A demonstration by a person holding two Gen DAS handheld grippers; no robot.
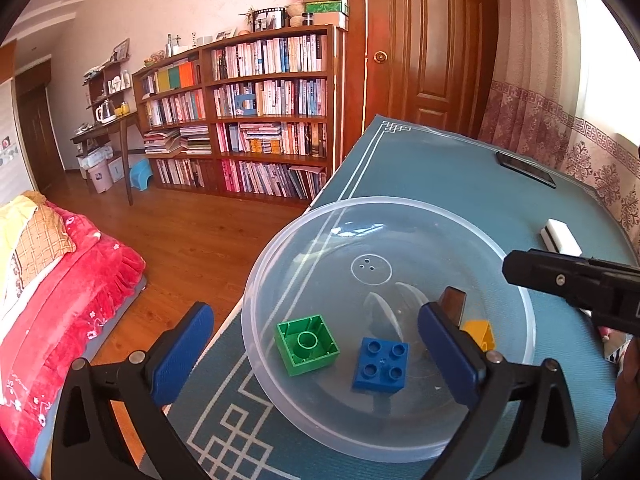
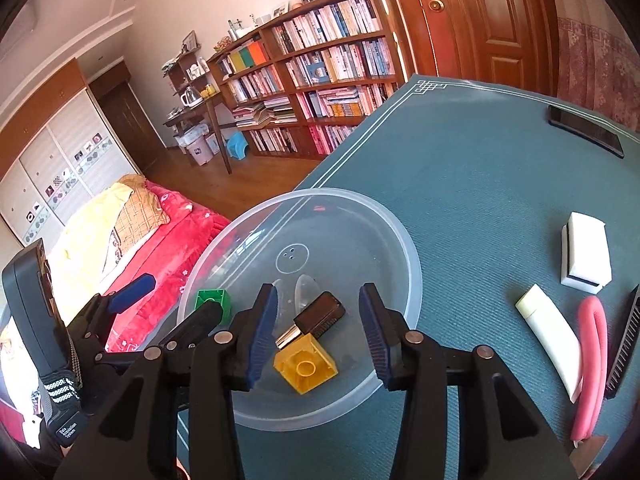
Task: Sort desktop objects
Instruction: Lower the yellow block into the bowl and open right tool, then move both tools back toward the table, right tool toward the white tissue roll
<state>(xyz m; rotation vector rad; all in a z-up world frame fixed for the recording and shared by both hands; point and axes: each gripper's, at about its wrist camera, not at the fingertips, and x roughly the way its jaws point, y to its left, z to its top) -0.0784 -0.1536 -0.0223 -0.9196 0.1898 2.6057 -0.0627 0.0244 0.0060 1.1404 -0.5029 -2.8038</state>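
Lying in clear bowl (image 2: 404, 248), lipstick (image 2: 316, 318) pointing gold end toward right tool (image 2: 316, 338), both tools spread.

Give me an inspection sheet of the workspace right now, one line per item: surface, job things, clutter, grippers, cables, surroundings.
Surface: teal table mat with white border pattern.
Job's things: clear plastic bowl holds green block, blue block, yellow block and a lipstick; on the mat lie white tube, pink band, black comb, white eraser.
Clutter: dark phone at the far edge.
Grippers: left gripper open over the bowl; right gripper open above the lipstick.
Cables: nothing seen.
Surroundings: bookshelf, wooden door, red bed.
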